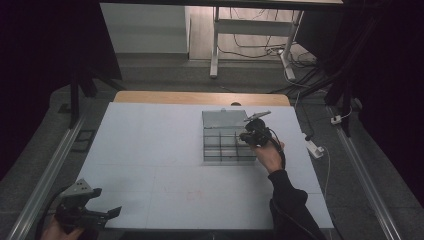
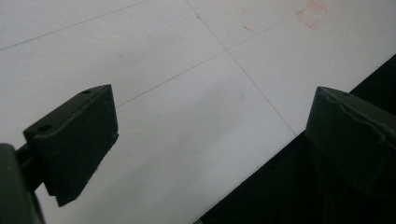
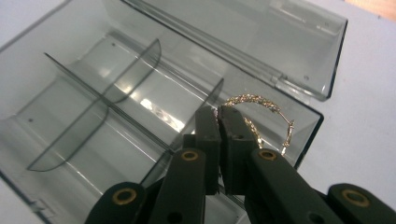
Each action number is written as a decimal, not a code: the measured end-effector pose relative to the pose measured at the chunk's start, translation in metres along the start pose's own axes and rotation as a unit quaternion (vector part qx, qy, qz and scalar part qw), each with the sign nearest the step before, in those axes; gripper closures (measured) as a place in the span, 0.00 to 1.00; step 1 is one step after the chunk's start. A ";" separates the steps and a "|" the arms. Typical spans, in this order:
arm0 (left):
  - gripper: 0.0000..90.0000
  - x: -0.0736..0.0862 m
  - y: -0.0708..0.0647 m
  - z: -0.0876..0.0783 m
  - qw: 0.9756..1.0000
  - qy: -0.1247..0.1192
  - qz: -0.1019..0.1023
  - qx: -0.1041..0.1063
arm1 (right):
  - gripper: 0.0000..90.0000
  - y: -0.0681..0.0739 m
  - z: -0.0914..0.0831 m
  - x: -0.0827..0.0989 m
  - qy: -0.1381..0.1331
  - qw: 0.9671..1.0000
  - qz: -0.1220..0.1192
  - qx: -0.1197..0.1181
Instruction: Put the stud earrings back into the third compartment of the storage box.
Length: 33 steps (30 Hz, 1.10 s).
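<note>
A clear smoky plastic organiser box with several divided compartments lies open on the white table, its lid folded back toward the far side. My right gripper hovers over the box's right end. In the right gripper view, this gripper is shut on a gold hoop earring, which hangs above a compartment near the corner of the box beside the lid. My left gripper rests at the table's front left corner, open with only bare table between its jaws.
A faint red mark sits on the table near the front middle. The table's front edge runs right under the left gripper. A white power strip and cables lie on the floor to the right; metal desk legs stand beyond.
</note>
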<state>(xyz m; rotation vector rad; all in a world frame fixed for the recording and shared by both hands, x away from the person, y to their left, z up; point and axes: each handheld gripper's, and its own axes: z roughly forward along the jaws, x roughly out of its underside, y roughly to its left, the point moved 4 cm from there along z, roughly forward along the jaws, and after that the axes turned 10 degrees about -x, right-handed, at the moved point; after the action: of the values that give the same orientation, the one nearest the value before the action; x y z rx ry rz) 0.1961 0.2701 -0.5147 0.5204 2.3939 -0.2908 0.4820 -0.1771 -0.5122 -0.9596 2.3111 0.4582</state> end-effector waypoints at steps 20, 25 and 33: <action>0.03 0.000 0.001 -0.001 1.000 -0.003 -0.004 0.001 | 0.44 0.021 -0.016 -0.005 -0.042 0.997 0.035 -0.047; 0.03 0.000 0.001 0.000 1.000 -0.002 -0.003 0.002 | 0.30 0.032 -0.022 -0.003 -0.055 0.996 0.038 -0.059; 0.03 0.000 0.002 -0.001 1.000 -0.003 -0.004 0.002 | 0.17 0.052 -0.035 0.002 -0.061 0.996 0.021 -0.066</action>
<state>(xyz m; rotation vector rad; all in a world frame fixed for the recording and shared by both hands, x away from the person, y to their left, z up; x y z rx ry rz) 0.1962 0.2718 -0.5145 0.5110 2.3905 -0.3015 0.4295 -0.1605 -0.4825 -0.9194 2.2167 0.6764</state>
